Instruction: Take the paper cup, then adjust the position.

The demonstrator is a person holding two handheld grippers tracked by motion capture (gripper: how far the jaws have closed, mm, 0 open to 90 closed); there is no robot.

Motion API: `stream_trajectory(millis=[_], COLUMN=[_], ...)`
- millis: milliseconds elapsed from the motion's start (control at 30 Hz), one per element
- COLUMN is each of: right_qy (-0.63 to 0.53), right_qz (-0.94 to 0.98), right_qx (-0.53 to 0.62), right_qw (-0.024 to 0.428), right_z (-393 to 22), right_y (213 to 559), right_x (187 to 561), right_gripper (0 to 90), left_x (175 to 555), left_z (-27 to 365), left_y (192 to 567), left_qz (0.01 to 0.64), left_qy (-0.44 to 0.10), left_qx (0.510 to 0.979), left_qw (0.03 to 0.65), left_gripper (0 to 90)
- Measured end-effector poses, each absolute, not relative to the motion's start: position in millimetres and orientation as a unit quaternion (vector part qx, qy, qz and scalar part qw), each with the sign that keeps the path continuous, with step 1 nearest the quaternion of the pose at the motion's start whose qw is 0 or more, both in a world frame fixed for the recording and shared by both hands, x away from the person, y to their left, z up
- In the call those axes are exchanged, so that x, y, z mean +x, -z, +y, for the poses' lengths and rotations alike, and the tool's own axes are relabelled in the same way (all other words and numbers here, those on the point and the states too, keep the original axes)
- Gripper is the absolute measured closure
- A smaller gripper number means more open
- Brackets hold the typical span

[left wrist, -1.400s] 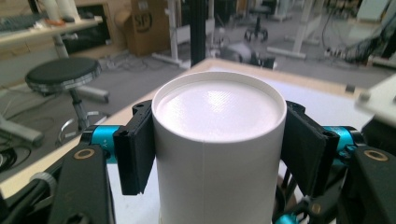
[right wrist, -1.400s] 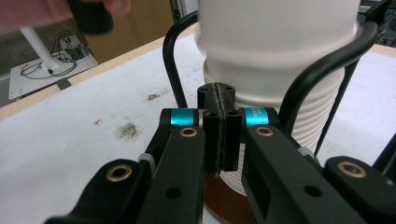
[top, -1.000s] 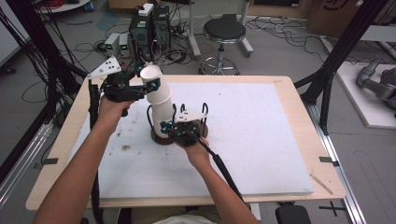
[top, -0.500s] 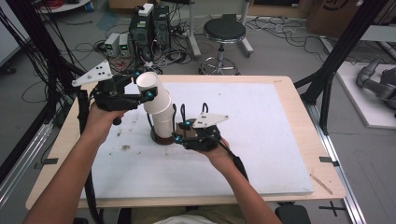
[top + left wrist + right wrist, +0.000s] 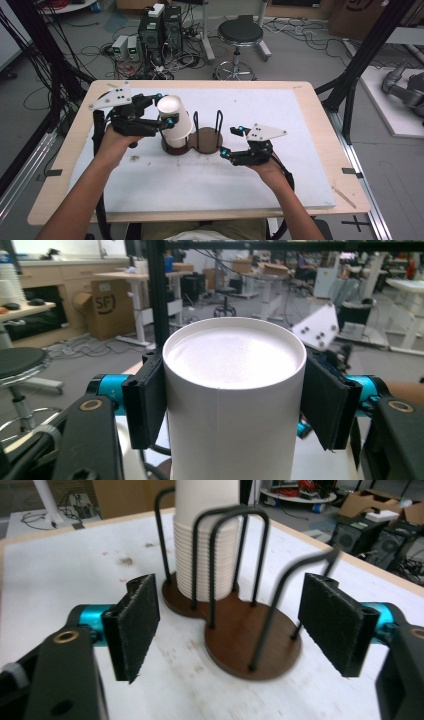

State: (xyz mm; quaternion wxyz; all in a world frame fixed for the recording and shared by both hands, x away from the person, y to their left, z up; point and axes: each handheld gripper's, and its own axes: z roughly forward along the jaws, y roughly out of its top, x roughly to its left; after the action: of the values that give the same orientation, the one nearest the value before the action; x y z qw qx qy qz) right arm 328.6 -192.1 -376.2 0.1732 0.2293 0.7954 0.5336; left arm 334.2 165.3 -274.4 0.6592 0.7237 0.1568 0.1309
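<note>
1. Between my left hand-held gripper's (image 5: 227, 407) black padded jaws sits the white paper cup (image 5: 235, 405), clamped on both sides just below its rim. It is the top of a cup stack (image 5: 206, 545) that stands, leaning, in the left bay of the holder.
2. My right hand-held gripper (image 5: 232, 625) holds nothing. Its jaws have just been opening and now stand wide, one on each side of the holder's right bay without touching it. From the high view it lies to the right of the holder, low over the tabletop (image 5: 300, 120).
3. Step in hand, as I judge it: drawing the gripped cup up off the stack, the right side having let go of the holder. The next move calls for a straight pull along the leaning stack, so that the cups below do not rise with it. The holder is unsteadied, so I would go gently.
4. Materials: the cup is smooth matte paper with a vertical seam and a recessed, finely textured base facing up. Nested rims give the stack a ribbed look.
5. The cup holder (image 5: 260, 640) is a dark brown wooden base of two joined discs, with thin black wire hoops rising round each bay.
6. Beneath it, the tabletop carries a white, slightly stained mat with a pale wood border.
</note>
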Motion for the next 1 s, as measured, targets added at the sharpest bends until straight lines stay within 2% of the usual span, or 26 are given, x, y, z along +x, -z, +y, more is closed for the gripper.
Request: stream_trajectory(millis=[400,733,1000], right_qy=[-0.525,-0.531,-0.530], right_qz=[0.802,0.803,0.807], right_qx=[0.232,0.228,0.213], right_qw=[0.164,0.144,0.150], right_z=[-228,-232,-234], right_y=[382,382,374], right_x=[335,339,341], right_gripper=[21.2,21.2,21.2], left_x=[341,345,349], left_z=[117,114,112], left_y=[306,316,320], left_qz=[0.139,0.155,0.156], left_qy=[-0.113,-0.114,-0.109], left_qx=[0.762,0.755,0.752], left_qw=[0.622,0.627,0.631], left_gripper=[33.6,33.6,33.5])
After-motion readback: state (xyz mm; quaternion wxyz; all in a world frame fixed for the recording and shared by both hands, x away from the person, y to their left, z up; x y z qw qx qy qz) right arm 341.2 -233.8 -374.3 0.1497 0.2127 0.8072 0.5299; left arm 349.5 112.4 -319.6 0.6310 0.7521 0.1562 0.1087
